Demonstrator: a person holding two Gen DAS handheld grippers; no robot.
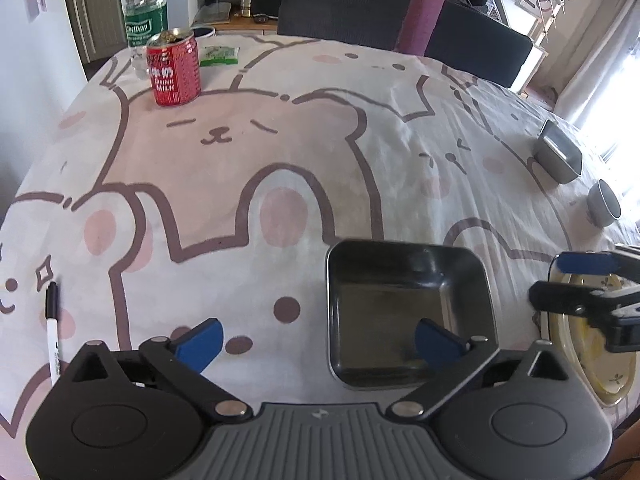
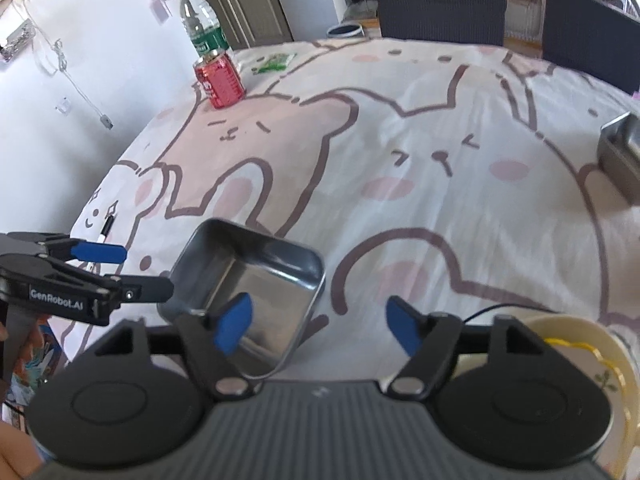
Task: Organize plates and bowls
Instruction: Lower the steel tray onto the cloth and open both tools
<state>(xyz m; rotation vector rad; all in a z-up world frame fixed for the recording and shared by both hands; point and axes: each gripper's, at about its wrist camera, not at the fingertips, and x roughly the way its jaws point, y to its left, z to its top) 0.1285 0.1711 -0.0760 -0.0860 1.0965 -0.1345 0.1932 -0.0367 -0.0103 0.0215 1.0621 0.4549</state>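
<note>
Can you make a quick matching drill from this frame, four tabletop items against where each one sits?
Items:
1. square steel tray
2. red milk can
3. marker pen
4. round steel bowl

Places:
A. far left of the table, in front of the water bottle
B. near left, lying flat on the cloth
C. right side, just nearer than the steel box
D. near edge, straight ahead of the open left gripper

Pairs: 1-D, 2-A, 3-B, 4-C
</note>
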